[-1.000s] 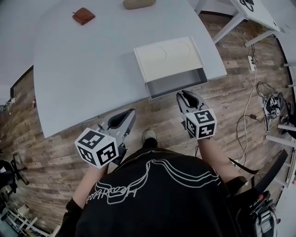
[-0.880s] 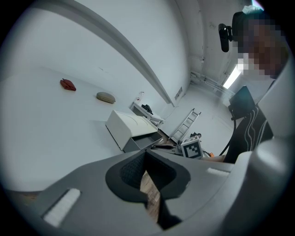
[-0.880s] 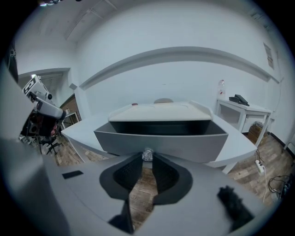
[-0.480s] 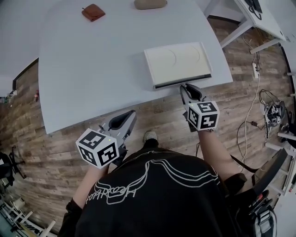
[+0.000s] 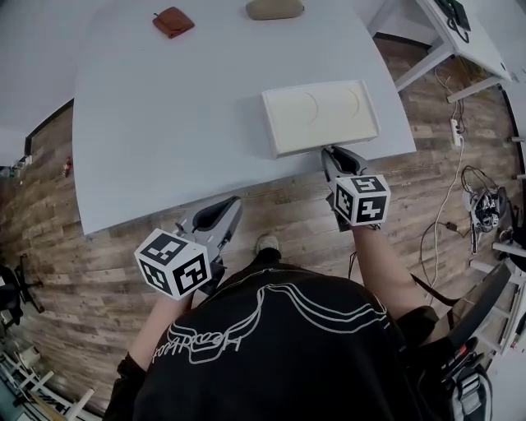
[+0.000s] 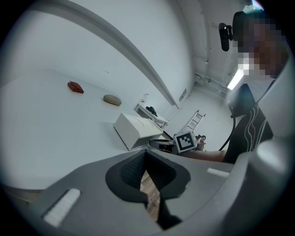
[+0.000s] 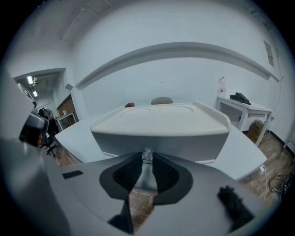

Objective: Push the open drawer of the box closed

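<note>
The white box (image 5: 320, 115) sits near the front edge of the white table (image 5: 164, 131), and its drawer is pushed flush into its front. My right gripper (image 5: 334, 153) is shut, with its tips against the drawer front. In the right gripper view the drawer front (image 7: 184, 145) fills the middle, and its small knob (image 7: 147, 155) shows just past my right gripper (image 7: 146, 162). My left gripper (image 5: 225, 205) hangs shut over the wood floor, in front of the table edge and away from the box. In the left gripper view the box (image 6: 136, 131) lies ahead of my left gripper (image 6: 145, 169).
A red-brown pouch (image 5: 173, 20) and a tan oval object (image 5: 274, 9) lie at the table's far side. A second white table (image 5: 460, 29) stands at the back right. Cables and a power strip (image 5: 485, 193) lie on the floor to the right.
The drawer stood open a second ago and is now flush with the box. My right gripper moved forward with it, against its front. The left gripper stayed in place.
</note>
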Demonstrator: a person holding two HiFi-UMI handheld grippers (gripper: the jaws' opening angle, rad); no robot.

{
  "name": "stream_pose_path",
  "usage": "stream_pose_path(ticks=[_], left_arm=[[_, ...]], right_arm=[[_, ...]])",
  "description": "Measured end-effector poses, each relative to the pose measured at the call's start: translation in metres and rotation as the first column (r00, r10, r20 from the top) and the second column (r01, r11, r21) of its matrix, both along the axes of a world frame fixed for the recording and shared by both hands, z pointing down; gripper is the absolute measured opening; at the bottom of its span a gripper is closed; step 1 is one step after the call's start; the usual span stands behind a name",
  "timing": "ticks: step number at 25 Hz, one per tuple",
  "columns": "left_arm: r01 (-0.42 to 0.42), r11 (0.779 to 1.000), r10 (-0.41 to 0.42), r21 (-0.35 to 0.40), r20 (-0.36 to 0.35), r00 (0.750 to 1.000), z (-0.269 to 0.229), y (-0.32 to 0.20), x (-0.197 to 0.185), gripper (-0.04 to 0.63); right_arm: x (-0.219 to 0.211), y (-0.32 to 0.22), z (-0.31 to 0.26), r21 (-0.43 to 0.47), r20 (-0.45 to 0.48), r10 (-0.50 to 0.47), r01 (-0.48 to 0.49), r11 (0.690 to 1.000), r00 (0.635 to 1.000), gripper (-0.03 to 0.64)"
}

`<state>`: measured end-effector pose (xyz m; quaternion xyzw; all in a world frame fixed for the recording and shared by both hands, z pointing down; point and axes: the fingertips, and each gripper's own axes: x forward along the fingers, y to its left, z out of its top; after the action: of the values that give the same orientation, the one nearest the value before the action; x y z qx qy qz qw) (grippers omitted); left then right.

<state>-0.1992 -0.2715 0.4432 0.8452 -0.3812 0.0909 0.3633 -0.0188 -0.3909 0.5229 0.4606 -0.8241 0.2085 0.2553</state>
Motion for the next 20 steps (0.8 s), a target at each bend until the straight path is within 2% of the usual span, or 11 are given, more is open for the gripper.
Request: stream_pose_path(ticks=[7,12,16,20], left_arm=[[-0.026,0.999,0.026,0.022,-0.002,1.0,-0.007,0.016,0.014,0.006],[-0.055,0.997,0.055,0.06,0.008,0.998,-0.024,0.039,0.041,0.006],[-0.068,0.992,0.067,0.104,0.011,0.998,-0.044,0.067,0.075,0.006],[-0.092,0.983,0.091,0.159,0.011,0.996,-0.069,0.105,0.114,0.006]], right_arm=[[0.007,0.015,-0.005,0.015,0.005,-0.019,0.019,1.0,1.0,0.074],[0.015,0.055,-0.03,0.042,0.097,-0.086,0.082,0.996,0.992,0.074],[0.017,0.108,-0.069,0.086,0.201,-0.224,0.211,0.974,0.954,0.057],[0.027,0.17,-0.111,0.093,0.308,-0.329,0.316,0.944,0.893,0.014]])
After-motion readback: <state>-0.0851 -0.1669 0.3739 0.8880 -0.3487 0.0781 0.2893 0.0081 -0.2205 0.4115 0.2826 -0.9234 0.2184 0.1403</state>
